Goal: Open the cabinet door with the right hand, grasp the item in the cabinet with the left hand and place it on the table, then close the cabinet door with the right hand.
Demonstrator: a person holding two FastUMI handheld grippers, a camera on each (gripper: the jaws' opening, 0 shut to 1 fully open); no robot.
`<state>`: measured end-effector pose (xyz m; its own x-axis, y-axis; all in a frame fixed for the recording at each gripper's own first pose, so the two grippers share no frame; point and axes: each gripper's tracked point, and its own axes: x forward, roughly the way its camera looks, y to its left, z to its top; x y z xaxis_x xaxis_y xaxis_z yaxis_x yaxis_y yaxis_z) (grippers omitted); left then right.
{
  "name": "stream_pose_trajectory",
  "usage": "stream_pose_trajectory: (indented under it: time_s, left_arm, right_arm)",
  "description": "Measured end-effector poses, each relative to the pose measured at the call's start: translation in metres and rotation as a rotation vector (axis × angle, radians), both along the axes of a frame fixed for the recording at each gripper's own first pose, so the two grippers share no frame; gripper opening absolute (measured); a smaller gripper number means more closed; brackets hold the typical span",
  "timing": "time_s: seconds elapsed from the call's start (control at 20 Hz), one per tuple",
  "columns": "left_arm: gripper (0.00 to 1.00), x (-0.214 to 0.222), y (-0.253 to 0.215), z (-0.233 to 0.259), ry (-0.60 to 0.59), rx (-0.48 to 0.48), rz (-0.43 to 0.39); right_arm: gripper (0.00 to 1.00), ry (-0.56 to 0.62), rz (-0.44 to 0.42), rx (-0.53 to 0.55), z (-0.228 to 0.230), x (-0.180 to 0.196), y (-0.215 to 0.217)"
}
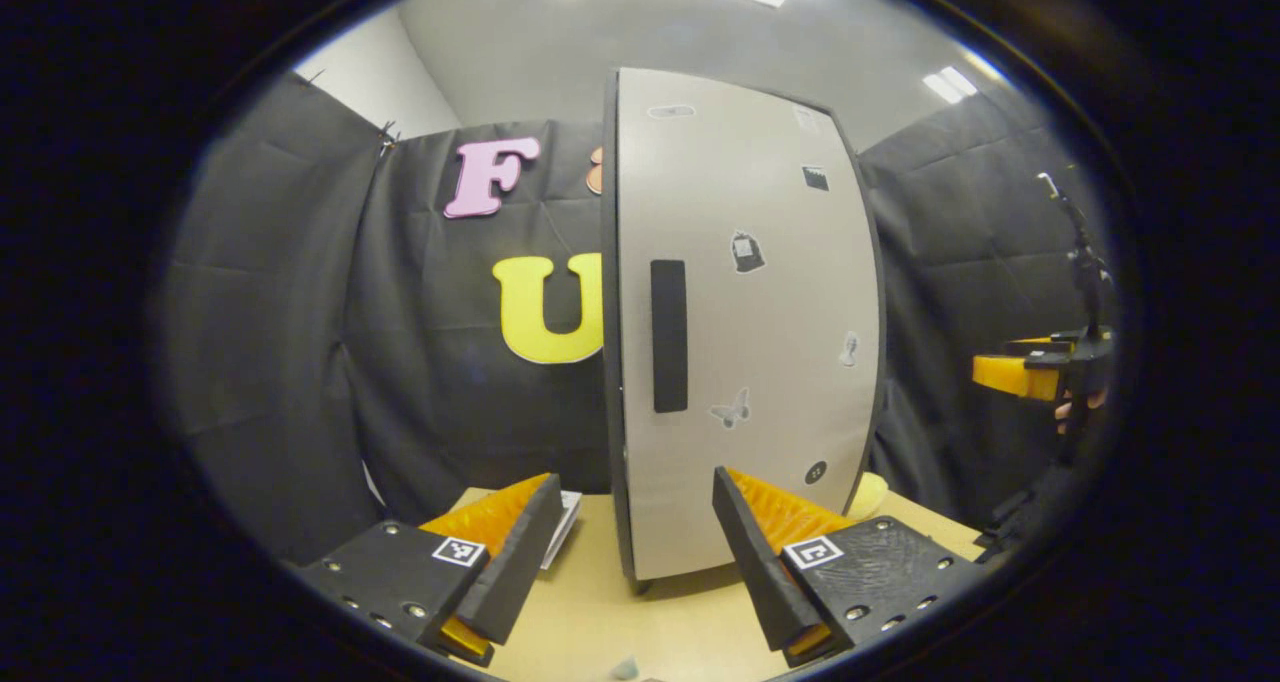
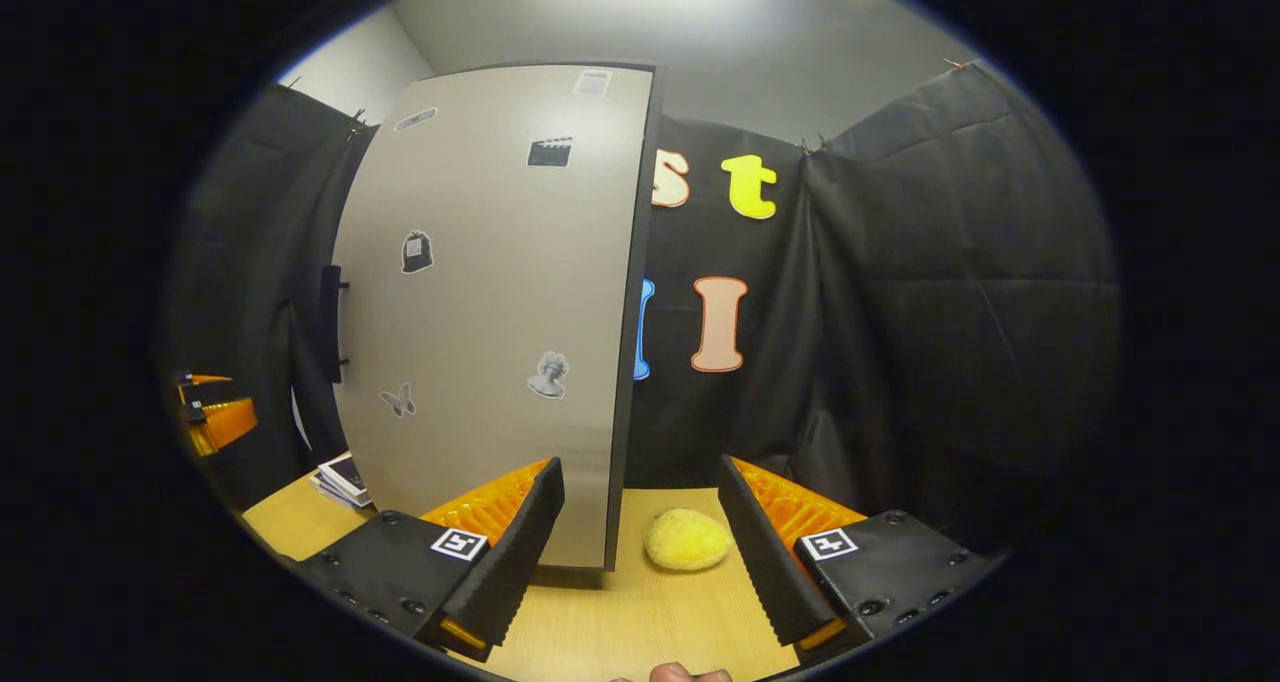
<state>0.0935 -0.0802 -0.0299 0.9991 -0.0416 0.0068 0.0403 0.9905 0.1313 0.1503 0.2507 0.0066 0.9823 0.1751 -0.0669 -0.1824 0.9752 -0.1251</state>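
The cabinet stands on the desk, its door shut, handle free. A yellow item lies on the desk beside the cabinet's edge, with bare desk around it. Left gripper and right gripper hang spread apart, holding nothing. Booklets lie near the desk's left edge.

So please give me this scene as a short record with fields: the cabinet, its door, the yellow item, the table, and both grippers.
cabinet: pale, upright on the table
door: shut, with stickers and a dark handle near its left edge
yellow item: on the table to the right of the cabinet, apart from both grippers
books: stacked on the table left of the cabinet
left gripper: open, facing the door, holding nothing
right gripper: open, holding nothing
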Motion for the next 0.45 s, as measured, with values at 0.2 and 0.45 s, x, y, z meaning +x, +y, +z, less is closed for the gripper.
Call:
stream_pose_trajectory:
  time_s: [0.2, 0.45]
  left_arm:
    - [0.93, 0.001, -0.033, 0.004, -0.032, -0.035, 0.059]
    - [0.89, 0.004, -0.083, 0.0, -0.032, -0.045, 0.119]
  right_arm:
    - [0.98, 0.01, 0.063, 0.024, -0.015, 0.027, -0.027]
    - [0.98, -0.024, 0.104, 0.02, -0.021, 0.05, -0.067]
